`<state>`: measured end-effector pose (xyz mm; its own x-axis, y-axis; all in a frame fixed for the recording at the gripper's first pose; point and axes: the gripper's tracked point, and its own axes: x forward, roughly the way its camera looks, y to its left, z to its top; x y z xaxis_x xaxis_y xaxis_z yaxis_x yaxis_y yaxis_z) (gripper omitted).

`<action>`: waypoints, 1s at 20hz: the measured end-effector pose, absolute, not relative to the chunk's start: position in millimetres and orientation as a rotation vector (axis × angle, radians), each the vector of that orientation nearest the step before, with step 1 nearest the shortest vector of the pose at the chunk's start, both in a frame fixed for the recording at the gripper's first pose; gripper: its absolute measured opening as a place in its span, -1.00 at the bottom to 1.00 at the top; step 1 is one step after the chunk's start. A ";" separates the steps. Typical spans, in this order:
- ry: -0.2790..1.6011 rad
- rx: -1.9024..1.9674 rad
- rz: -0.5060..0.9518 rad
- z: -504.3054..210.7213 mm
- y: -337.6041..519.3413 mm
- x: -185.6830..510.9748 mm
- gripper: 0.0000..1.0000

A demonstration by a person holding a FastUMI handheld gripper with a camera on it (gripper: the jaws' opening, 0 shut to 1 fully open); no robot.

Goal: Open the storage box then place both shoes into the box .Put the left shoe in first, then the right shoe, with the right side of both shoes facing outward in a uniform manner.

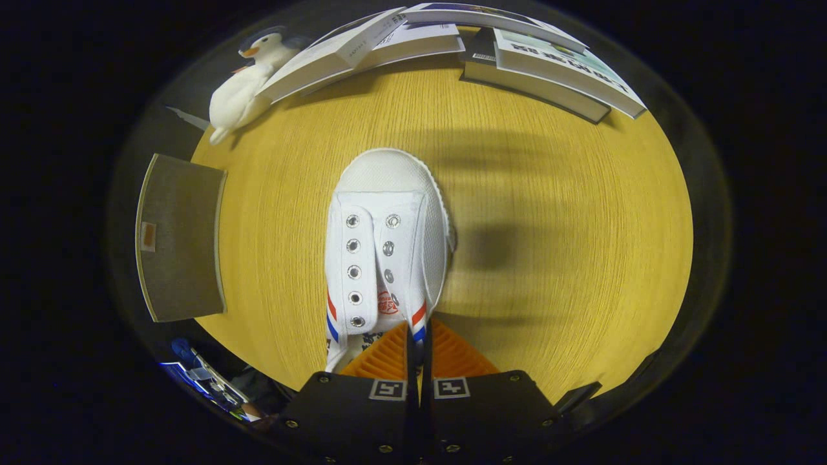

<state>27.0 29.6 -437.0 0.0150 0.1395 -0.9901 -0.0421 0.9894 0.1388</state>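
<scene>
While the gripper (pixel 418 336) is clamping the white shoe (pixel 384 239) at its heel opening above the bench (pixel 549 213), keeping the toe level is advisable.

Round table (pixel 549 194) with a yellow wood-grain top, evenly lit, soft shadows near its centre. Books (pixel 555 64) stacked along the far rim. White duck toy (pixel 242 90) at the rim beside them. Grey board (pixel 181 239) overhanging one side. Surroundings dark.
</scene>
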 end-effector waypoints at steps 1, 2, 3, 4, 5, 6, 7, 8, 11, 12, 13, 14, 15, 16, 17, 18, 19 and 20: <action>1.557 0.103 0.144 -435.2 30.5 26.1 -0.98; 1.558 0.117 0.143 -432.2 30.8 27.1 -0.98; 1.555 0.120 0.144 -429.0 31.2 27.9 -0.98; 1.552 0.116 0.146 -424.3 31.4 28.4 -0.97; 1.555 0.112 0.153 -420.5 32.7 28.4 -0.98; 1.555 0.114 0.160 -414.2 34.5 28.1 -0.98; 1.554 0.120 0.169 -408.3 37.2 28.4 -0.98; 1.550 0.129 0.179 -401.6 40.5 29.8 -0.98; 1.536 0.151 0.211 -381.1 51.7 32.9 -0.98; 1.529 0.154 0.222 -373.2 55.9 33.9 -0.98; 1.521 0.153 0.232 -365.1 59.7 35.2 -0.98; 1.512 0.146 0.244 -356.2 63.8 36.7 -0.98; 1.503 0.135 0.254 -348.4 66.9 38.3 -0.98; 1.494 0.122 0.263 -339.8 70.4 40.2 -0.98; 1.482 0.111 0.271 -332.2 74.2 42.1 -0.98; 1.469 0.101 0.278 -323.7 78.2 45.0 -0.98; 1.458 0.089 0.287 -315.7 82.3 46.5 -0.98; 1.447 0.084 0.293 -307.3 87.1 49.1 -0.98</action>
<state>49.1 87.1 -307.3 0.0945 0.2482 -0.9641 -0.1467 0.9613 0.2331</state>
